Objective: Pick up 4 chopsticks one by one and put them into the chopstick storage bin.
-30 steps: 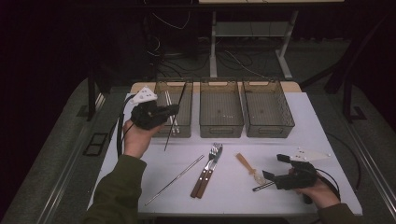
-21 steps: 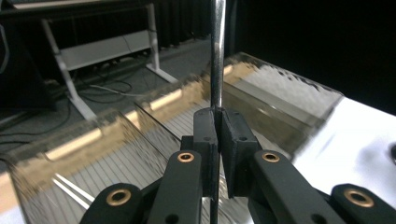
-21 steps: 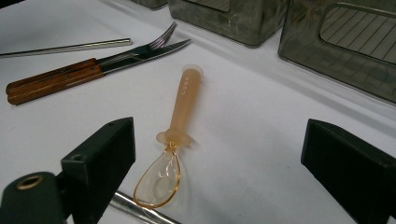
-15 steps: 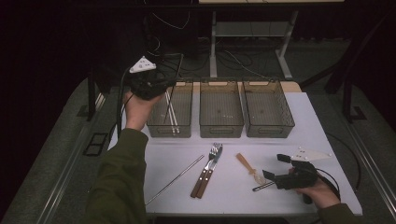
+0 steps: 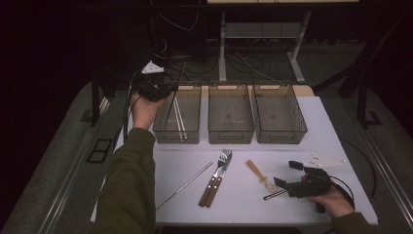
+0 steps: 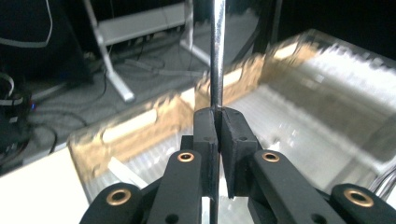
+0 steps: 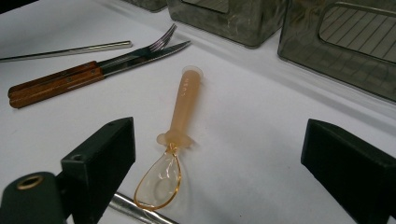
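Evidently the work in hand was sorting cutlery from the table (image 5: 336, 141) into three mesh bins. The left gripper (image 5: 155, 87) hung over the far rim of the left bin (image 5: 192, 92), carrying a metal rod (image 6: 217, 56) that stood upright between its jaws.

Risks noted. The rod was pinched near one end on a narrow contact, so it could pivot or slide in the pads if the hand swung; that would drop it outside the bin, toward the floor behind the table. The lower end could also catch on the bin wall and tip the bin. Two pale sticks (image 5: 179, 117) already lay lengthwise in that bin, and a rod let go from height could bounce off them. On the right, the amber spoon (image 7: 180, 135) lay across a second metal stick (image 7: 140, 212), partly hidden under the near jaw; a grasp there might take both or flick the spoon aside.

Fingers. The left gripper's jaws were all but closed, pads pressed on the rod from both sides. The right gripper (image 7: 219, 158) rested low on the table with its jaws wide apart, holding nothing, the spoon lying between them untouched. A fork (image 5: 223, 158), a knife (image 5: 214, 183) and another rod (image 5: 187, 183) remained on the table.
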The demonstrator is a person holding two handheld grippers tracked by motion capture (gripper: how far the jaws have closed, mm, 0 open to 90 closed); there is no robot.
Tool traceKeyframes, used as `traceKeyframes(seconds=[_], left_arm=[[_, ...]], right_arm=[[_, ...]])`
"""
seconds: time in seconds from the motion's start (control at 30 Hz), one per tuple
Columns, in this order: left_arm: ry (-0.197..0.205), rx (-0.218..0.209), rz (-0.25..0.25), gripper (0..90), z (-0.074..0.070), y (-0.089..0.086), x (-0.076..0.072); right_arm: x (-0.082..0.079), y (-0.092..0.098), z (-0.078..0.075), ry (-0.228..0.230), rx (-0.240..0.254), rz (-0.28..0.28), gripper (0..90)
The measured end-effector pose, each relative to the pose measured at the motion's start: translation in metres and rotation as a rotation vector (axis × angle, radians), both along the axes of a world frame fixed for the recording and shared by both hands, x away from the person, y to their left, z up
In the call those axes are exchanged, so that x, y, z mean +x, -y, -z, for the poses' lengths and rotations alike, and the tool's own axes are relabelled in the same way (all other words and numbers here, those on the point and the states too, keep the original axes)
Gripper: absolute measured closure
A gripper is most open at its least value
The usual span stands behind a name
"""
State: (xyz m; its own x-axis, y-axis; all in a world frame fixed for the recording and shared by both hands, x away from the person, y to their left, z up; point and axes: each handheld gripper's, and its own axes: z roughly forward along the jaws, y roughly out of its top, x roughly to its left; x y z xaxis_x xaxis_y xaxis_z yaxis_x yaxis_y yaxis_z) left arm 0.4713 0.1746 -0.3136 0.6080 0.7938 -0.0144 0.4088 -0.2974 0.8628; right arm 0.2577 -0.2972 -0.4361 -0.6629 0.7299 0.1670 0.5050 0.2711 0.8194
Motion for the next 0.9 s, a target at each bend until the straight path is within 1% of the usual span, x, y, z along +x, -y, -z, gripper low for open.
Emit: traceKeyframes(seconds=[0.2,0.27,0.33,0.37,0.43,0.57,0.7,0.83,0.9], left_arm=[[-0.082,0.015,-0.047,85.1,0.027,-0.011,0.005],[-0.109,0.021,-0.057,85.0,0.034,-0.014,0.007],[-0.126,0.012,-0.065,85.0,0.039,-0.016,0.008],[-0.125,-0.005,-0.067,85.0,0.041,-0.018,0.008],[-0.129,-0.013,-0.069,85.0,0.042,-0.019,0.009],[-0.135,-0.003,-0.077,84.8,0.044,-0.016,0.013],[-0.146,0.003,-0.085,84.8,0.05,-0.011,0.018],[-0.166,0.036,-0.09,84.7,0.057,0.001,0.025],[-0.17,0.043,-0.106,84.3,0.061,0.004,0.028]], right_arm=[[0.0,-0.001,0.0,-0.004,-0.002,0.001,10.2],[0.0,0.0,0.0,-0.009,-0.001,0.0,10.2],[0.0,0.0,0.001,-0.008,0.0,0.001,10.2],[0.0,0.0,0.001,-0.009,0.001,0.002,10.2],[0.0,0.0,0.001,-0.012,0.001,0.0,10.2],[0.0,-0.001,0.001,-0.012,-0.002,-0.006,10.2],[0.0,0.0,0.001,-0.011,0.003,-0.002,10.2],[0.0,0.0,0.0,-0.008,0.008,-0.005,10.2],[0.0,0.0,0.0,-0.008,0.009,-0.007,10.2]])
